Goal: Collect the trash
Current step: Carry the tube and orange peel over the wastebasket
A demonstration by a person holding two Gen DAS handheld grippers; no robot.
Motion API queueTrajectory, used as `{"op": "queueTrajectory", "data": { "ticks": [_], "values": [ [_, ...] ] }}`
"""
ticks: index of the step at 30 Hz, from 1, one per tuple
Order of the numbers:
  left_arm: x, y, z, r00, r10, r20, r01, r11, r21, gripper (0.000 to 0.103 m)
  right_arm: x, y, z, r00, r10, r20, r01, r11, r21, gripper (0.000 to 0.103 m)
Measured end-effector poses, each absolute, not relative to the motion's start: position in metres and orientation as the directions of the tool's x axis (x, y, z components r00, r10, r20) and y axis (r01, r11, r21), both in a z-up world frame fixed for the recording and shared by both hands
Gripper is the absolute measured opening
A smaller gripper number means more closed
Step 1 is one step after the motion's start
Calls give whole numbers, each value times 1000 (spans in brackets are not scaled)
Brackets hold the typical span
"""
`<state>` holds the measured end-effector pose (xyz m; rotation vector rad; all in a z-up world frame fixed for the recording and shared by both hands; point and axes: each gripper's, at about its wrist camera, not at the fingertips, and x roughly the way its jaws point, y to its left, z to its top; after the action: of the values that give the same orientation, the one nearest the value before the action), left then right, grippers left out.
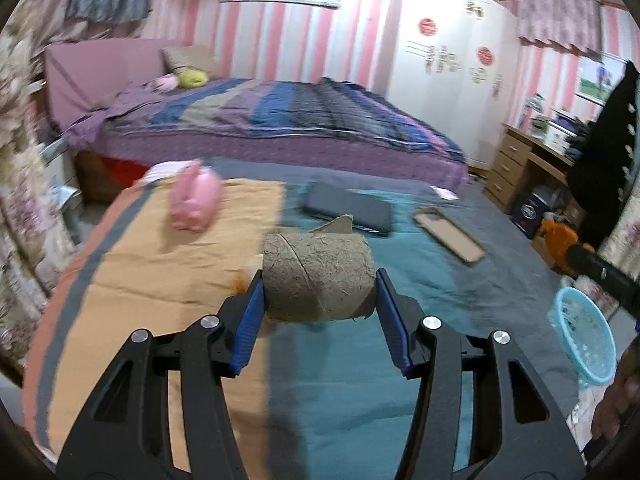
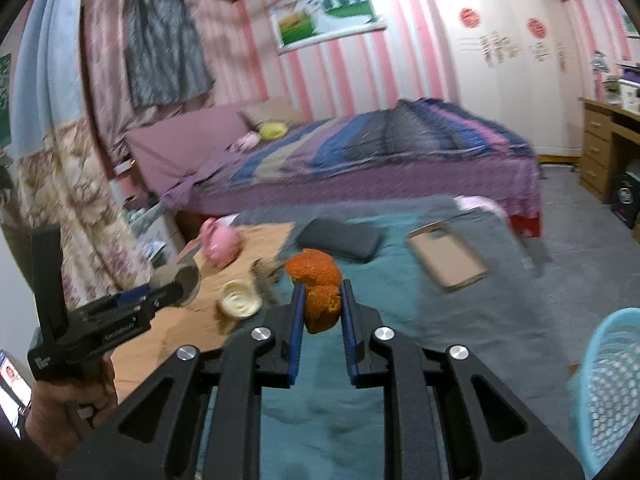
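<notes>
The left gripper (image 1: 319, 286) clamps a cardboard tube (image 1: 318, 276); the right gripper (image 2: 322, 304) pinches orange peel (image 2: 318, 288). The blue basket (image 2: 612, 392), lower right, is cut off.

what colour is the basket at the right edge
Light blue, with a perforated mesh wall: the basket shows best in the right wrist view.

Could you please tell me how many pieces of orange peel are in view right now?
2: one orange peel clamped in the right gripper, another peel piece lying pith-up on the orange cloth. More may be hidden.
</notes>
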<state>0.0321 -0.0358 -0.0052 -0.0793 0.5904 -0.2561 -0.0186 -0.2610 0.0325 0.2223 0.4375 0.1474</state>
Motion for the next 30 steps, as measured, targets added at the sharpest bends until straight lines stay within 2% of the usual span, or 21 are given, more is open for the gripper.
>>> {"op": "queueTrajectory", "data": {
  "ticks": [4,17,30],
  "values": [
    [23,-82,0,780,-340,-525,300,940,-162,52,-39,-308,43,918,116,-379,-22,970,242,18],
    [4,-187,24,718,-480,-504,455,871,-182,52,-87,-418,52,946,-30,-322,133,943,304,18],
    [-23,-288,55,642,-606,-469,606,776,-173,52,-118,-488,51,904,-213,-371,330,899,288,18]
  ]
}}
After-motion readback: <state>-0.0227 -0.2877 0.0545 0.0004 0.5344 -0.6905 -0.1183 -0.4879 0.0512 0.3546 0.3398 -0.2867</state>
